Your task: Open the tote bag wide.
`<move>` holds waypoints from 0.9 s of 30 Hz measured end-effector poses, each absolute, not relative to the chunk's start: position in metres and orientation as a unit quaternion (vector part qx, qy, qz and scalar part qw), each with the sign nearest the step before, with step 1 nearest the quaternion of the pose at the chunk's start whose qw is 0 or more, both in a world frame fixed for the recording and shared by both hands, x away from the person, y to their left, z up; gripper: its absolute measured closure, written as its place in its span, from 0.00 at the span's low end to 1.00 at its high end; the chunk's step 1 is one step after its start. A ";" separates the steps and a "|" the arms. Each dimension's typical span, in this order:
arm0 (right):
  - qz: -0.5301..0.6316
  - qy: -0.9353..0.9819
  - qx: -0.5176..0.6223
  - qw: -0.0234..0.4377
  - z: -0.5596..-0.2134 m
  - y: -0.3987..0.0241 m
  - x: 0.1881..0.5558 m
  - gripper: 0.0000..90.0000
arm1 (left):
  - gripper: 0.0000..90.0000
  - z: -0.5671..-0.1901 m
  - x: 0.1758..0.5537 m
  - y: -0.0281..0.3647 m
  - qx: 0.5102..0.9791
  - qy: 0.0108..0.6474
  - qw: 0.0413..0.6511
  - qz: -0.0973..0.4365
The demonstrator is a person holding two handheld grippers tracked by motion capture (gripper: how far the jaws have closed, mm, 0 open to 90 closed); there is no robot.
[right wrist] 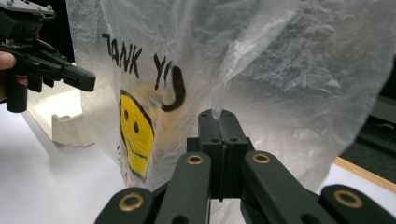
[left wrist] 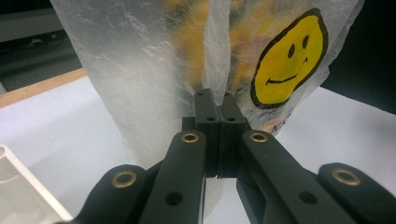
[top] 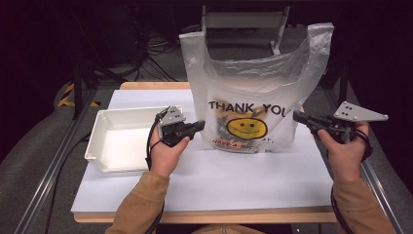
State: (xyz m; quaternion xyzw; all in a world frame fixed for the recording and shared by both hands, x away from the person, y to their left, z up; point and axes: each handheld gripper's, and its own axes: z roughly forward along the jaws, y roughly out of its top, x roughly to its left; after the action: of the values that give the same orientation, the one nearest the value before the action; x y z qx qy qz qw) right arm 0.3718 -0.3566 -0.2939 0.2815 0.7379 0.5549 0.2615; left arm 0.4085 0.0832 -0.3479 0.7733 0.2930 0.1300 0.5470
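Observation:
A clear plastic bag printed "THANK YOU" with a yellow smiley stands upright on the white table sheet. Blurred colourful packets show through its lower part. My left gripper is at the bag's left side. In the left gripper view its jaws are shut, with a fold of the bag pinched at their tips. My right gripper is at the bag's right edge. Its jaws are shut on a small peak of the bag's film. The left gripper also shows in the right gripper view.
A white rectangular tray lies left of the bag, close behind my left hand; its rim shows in the left gripper view. A metal stand rises behind the table. The sheet's front part is bare.

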 end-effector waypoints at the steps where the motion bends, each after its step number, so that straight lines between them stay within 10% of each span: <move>1: 0.555 0.738 0.282 0.260 -0.295 -0.358 0.370 1.00 | 1.00 -0.348 0.409 0.084 0.775 0.291 0.545 0.135; 27: 0.493 0.792 0.300 0.198 -0.350 -0.360 0.377 1.00 | 1.00 -0.376 0.411 0.079 0.815 0.338 0.456 0.119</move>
State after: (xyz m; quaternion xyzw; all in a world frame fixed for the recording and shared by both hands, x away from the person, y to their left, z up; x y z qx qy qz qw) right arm 0.3772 -0.3601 -0.3498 0.2997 0.7922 0.4933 0.1981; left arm 0.4112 0.0788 -0.3762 0.8146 0.3382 0.1192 0.4559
